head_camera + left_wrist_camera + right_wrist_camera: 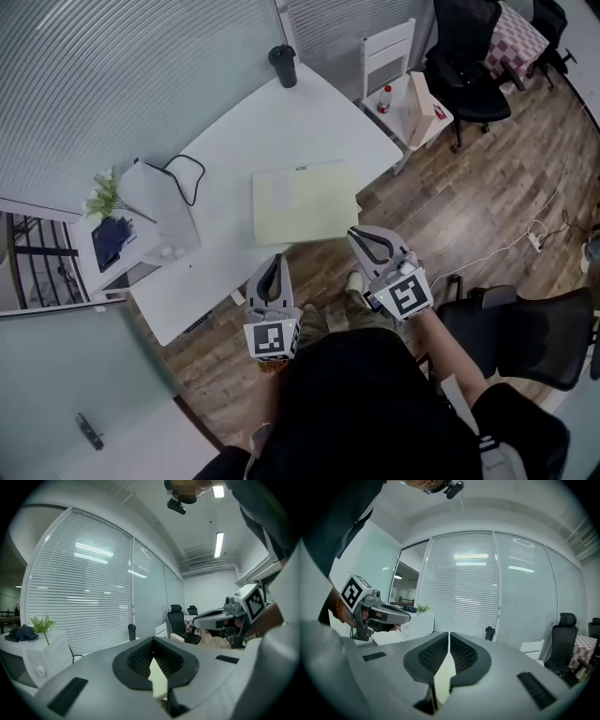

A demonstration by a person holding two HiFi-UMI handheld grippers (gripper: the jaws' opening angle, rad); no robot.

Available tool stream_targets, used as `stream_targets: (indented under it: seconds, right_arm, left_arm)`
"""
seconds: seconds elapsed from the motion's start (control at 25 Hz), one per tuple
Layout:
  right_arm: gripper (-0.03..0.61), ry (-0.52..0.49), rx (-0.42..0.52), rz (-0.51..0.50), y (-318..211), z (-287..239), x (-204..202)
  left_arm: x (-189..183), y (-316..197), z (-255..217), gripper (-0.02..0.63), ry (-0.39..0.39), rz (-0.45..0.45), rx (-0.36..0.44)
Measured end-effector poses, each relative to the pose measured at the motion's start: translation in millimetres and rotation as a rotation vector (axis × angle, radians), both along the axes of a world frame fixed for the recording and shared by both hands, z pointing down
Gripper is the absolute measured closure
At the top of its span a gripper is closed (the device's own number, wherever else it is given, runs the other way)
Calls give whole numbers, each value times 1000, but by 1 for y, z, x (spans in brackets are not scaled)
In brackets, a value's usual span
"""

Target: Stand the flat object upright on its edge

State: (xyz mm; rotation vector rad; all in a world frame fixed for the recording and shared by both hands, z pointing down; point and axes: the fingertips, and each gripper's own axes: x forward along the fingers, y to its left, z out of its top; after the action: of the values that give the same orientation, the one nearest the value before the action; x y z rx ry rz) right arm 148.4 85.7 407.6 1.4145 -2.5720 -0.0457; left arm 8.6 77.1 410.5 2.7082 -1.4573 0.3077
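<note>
Head view: a pale yellow sheet (302,202), possibly a folder, lies flat on the white table (272,122) by its near edge. The left gripper (276,261) and right gripper (359,234) are both closed and empty. The right gripper's tip is near the sheet's near right corner.

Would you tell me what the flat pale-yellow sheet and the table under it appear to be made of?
The flat sheet: probably thin plastic or card, matte pale yellow, with straight edges and no glare. The table: likely laminated board, judging by its smooth, uniform white top.
</note>
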Motion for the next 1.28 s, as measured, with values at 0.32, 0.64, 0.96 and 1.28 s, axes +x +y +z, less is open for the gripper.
stream_targets:
  seconds: [0.32,0.64,0.96,1.28]
  right_arm:
    - [571,1,-64,-18,-34,26,23]
    - [571,15,-119,62,-67,49,35]
    - [571,55,-264,152,-109,88,38]
    - [570,-42,-462,265,-136,143,54]
  left_arm:
    - [-3,-25,31,612,-32,-90,-116]
    - [-26,-83,62,612,-15,-91,-208]
    - [-65,-141,108,611,4,-12,-369]
    - [-98,-163,181,593,14,79,-622]
